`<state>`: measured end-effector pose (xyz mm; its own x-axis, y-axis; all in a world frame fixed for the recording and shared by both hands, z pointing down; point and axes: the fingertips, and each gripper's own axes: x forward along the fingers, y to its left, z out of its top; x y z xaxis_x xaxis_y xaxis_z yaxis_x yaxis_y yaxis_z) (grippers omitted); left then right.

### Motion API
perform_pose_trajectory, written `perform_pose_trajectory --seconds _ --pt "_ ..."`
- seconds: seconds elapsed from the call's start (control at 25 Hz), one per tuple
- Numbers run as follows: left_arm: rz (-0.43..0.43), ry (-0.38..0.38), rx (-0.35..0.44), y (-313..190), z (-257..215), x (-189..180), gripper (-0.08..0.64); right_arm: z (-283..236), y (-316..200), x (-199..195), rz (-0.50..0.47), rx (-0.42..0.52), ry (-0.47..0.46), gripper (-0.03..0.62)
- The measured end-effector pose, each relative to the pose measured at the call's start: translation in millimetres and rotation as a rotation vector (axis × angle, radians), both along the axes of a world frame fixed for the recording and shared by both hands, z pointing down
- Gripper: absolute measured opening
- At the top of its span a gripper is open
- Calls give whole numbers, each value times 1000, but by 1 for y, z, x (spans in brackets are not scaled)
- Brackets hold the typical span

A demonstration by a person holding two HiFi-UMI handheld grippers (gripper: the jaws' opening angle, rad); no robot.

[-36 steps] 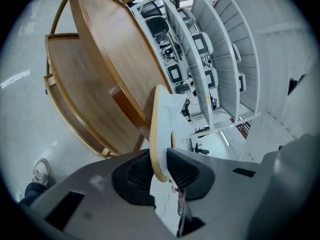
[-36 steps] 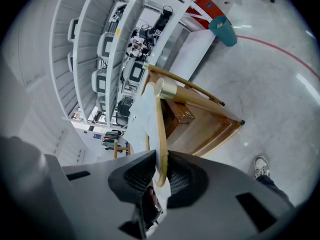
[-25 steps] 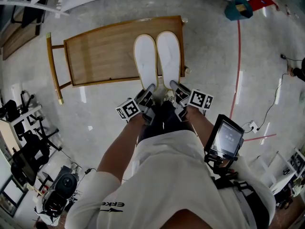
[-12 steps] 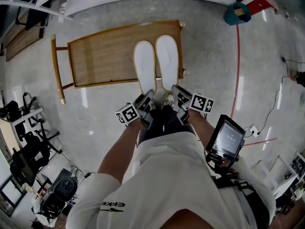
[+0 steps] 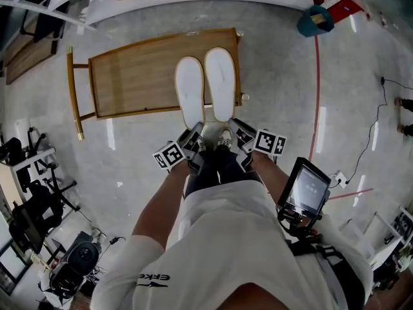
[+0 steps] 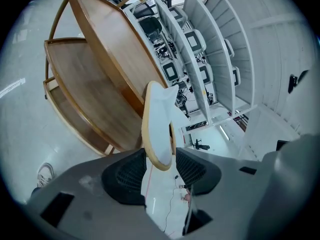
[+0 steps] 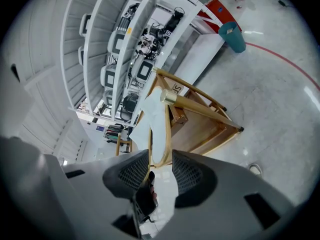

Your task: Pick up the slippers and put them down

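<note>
Both jaws have just been opening: left gripper [image 6: 160, 159] and right gripper [image 7: 160, 164] sit slack round the slippers' [image 5: 190, 95] near heels, gripping nothing. We reckon light, floppy; pinch heel rims.

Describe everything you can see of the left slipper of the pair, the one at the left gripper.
The left slipper is white, flat and oval, with a thin tan rim round its sole. It lies on the wooden table close beside the other slipper, toe towards the far edge, heel jutting over the near edge. The heel sits between the jaws of the left gripper, which have just been opening; they look just clear of it.
</note>
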<state>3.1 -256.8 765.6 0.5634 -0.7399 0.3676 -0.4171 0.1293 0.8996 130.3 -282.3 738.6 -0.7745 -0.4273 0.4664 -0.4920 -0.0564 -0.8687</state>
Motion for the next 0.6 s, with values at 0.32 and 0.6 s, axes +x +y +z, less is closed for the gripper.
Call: perform_pose_trajectory --seconds 0.32,0.6 --pt "27 -29 -8 33 -5 -7 161 -4 19 3 -25 8 29 129" --pt "119 -81 105 51 -43 -10 161 -36 41 -4 -29 107 81 127"
